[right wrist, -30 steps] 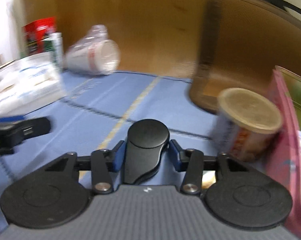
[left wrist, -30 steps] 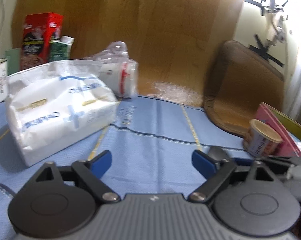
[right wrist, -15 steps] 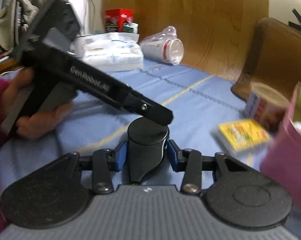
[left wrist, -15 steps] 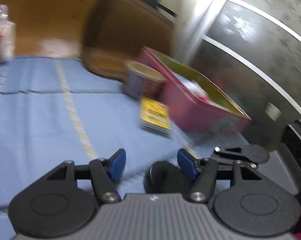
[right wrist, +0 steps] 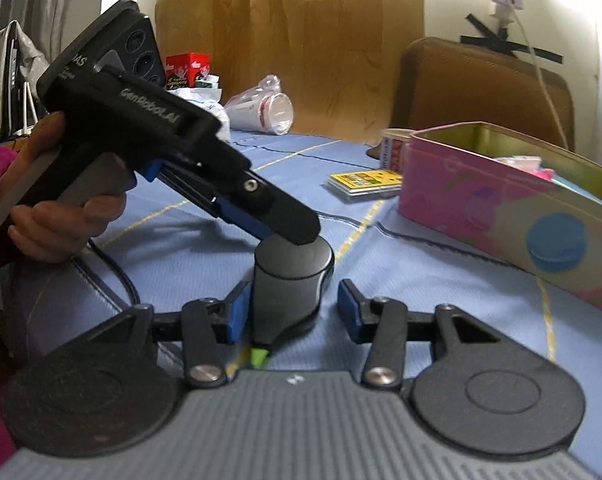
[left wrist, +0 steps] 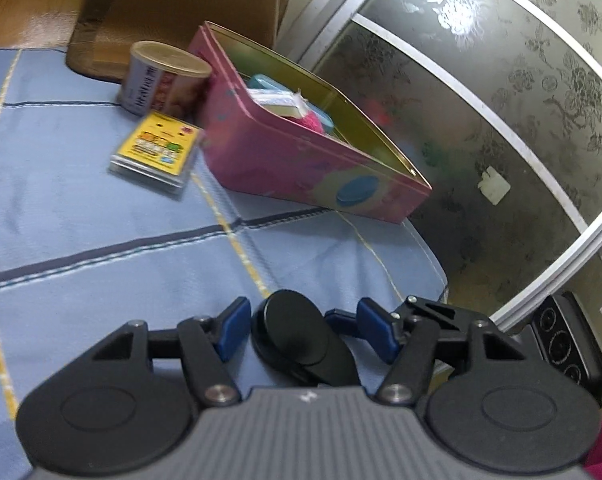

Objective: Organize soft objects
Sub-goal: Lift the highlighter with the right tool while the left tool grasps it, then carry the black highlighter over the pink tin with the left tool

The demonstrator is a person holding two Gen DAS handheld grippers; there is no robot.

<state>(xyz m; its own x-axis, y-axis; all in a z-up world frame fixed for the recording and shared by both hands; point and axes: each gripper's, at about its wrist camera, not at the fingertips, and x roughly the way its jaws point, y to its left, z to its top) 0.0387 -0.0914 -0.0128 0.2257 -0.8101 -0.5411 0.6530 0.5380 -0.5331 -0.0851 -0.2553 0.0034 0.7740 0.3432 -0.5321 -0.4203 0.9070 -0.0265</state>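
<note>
Right gripper [right wrist: 291, 308] jaws just opening, left gripper [left wrist: 301, 330] angled downward — jaws apart.

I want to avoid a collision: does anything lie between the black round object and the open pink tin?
Nothing visible does. Only bare blue cloth lies between the black round object and the pink tin; the yellow card pack lies aside, near the tin's far end.

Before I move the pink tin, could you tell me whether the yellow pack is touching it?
Cannot tell. In the left wrist view the yellow pack's corner meets the pink tin's wall, but blur hides any gap there.
</note>
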